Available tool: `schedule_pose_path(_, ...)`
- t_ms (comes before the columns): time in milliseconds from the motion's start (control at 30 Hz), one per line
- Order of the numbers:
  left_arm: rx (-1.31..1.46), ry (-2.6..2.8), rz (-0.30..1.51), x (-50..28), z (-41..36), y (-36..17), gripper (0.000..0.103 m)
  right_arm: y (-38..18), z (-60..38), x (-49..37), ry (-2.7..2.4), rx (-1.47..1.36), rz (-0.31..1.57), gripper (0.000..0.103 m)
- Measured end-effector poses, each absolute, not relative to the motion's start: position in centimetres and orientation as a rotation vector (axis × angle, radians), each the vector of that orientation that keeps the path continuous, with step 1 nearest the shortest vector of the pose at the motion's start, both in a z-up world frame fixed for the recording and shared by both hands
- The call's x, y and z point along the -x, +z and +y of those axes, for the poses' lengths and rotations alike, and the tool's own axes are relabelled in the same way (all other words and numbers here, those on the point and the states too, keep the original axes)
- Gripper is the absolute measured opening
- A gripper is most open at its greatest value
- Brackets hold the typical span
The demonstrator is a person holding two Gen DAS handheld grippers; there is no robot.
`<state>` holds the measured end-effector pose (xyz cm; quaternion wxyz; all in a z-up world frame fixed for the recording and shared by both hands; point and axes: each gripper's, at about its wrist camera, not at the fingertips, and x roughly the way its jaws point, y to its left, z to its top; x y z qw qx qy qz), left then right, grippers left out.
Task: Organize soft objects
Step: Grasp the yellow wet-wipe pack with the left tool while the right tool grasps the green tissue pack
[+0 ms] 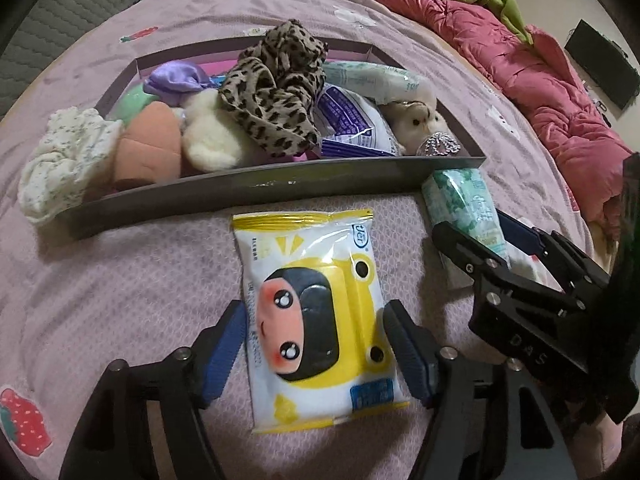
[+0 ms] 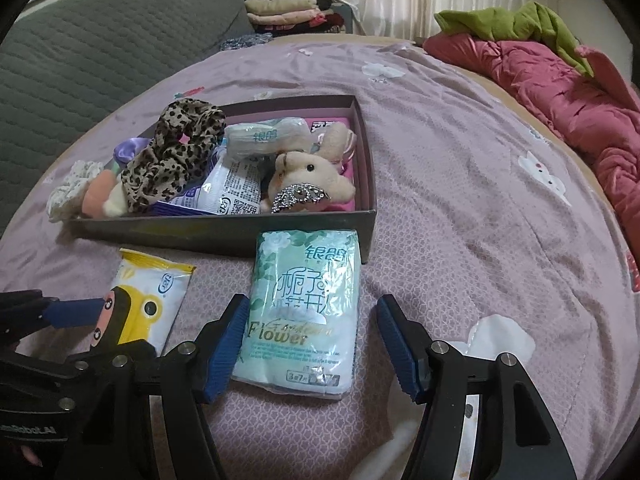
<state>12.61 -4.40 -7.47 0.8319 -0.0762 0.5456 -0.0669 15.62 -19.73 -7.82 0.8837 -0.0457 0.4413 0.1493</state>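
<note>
A yellow and white wet-wipes pack [image 1: 320,320] with a cartoon face lies flat on the purple bedspread. My left gripper [image 1: 316,344] is open around it, one blue pad on each side and neither pressing. A pale green tissue pack [image 2: 300,312] lies beside it, against the box's front wall. My right gripper [image 2: 312,348] is open over this pack, its left pad near the edge and its right pad well apart. The shallow grey box [image 2: 200,232] behind holds a leopard-print scrunchie [image 2: 176,148], a plush rabbit [image 2: 308,180], tissue packs and other soft items.
A red quilt [image 2: 560,92] with a green garment [image 2: 512,24] on it lies along the right side of the bed. A grey quilted cushion [image 2: 80,68] stands at the left. A floral white cloth [image 1: 60,160] hangs over the box's left end.
</note>
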Motion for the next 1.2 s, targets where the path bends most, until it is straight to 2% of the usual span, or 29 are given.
schedule_pose_path(333, 0.091, -0.101, 1.153, -13.4, -5.9, -8.6, 0.073, -8.4, -20.1, -16.3, 0.328, 0.091, 0.927, 0.065)
schedule_pose_path(467, 0.052, -0.082, 1.150, -13.6, -6.4, -8.8, 0.074, -8.4, -20.1, -16.5, 0.335, 0.089, 0.926, 0.059)
schedule_pose_path(600, 0.040, -0.070, 1.141, -13.7, -6.8, -8.6, 0.070, -8.3, -20.4, -16.5, 0.339, 0.071, 0.925, 0.051)
schedule_pose_path(700, 0.029, -0.068, 1.122, -13.5, -6.8, -8.2, 0.055, -8.2, -20.7, -16.5, 0.339, 0.050, 0.923, 0.050)
schedule_pose_path(733, 0.027, -0.066, 1.117, -13.4, -6.7, -8.0, 0.053, -8.2, -20.7, -16.5, 0.339, 0.047, 0.924, 0.050)
schedule_pose_path(1200, 0.111, -0.047, 1.081, -11.9, -3.1, -5.6, 0.050, -5.3, -20.9, -15.1, 0.361, 0.021, 0.849, 0.048)
